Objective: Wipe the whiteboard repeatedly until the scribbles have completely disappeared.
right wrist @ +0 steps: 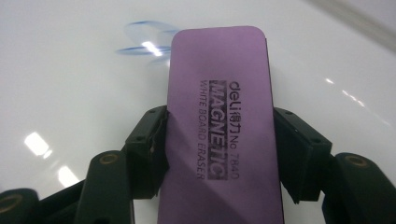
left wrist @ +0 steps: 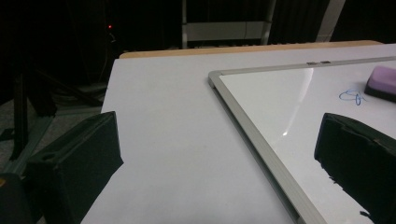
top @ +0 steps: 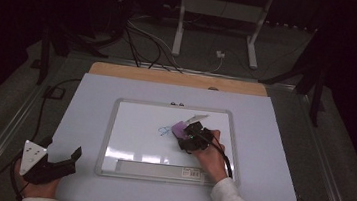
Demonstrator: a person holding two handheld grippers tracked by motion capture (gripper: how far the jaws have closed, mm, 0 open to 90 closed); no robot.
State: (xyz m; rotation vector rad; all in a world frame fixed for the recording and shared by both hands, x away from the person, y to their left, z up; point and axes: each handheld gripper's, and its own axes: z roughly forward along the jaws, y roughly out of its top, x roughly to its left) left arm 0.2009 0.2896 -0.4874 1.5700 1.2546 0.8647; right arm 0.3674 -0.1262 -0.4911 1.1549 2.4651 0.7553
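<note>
A purple whiteboard eraser (right wrist: 219, 121) sits between the jaws of my right gripper (right wrist: 219, 154), which is shut on its two long sides. In the high view that right gripper (top: 188, 134) holds the eraser (top: 179, 127) on the whiteboard (top: 126, 145), just right of a small blue scribble (top: 164, 131). The scribble (right wrist: 140, 44) lies beyond the eraser's far end, partly hidden by it. My left gripper (top: 62, 161) rests open at the table's near left corner, nothing between its jaws. From the left gripper view (left wrist: 217, 154) I see the board's frame (left wrist: 261, 140), the scribble (left wrist: 352, 96) and the eraser (left wrist: 383, 81).
The whiteboard lies on a pale sheet (top: 91, 101) over a wooden table (top: 179, 78). A grey tray strip (top: 159, 169) runs along the board's near edge. Cables (top: 147, 42) and a stand's legs (top: 179, 25) are on the dark floor beyond.
</note>
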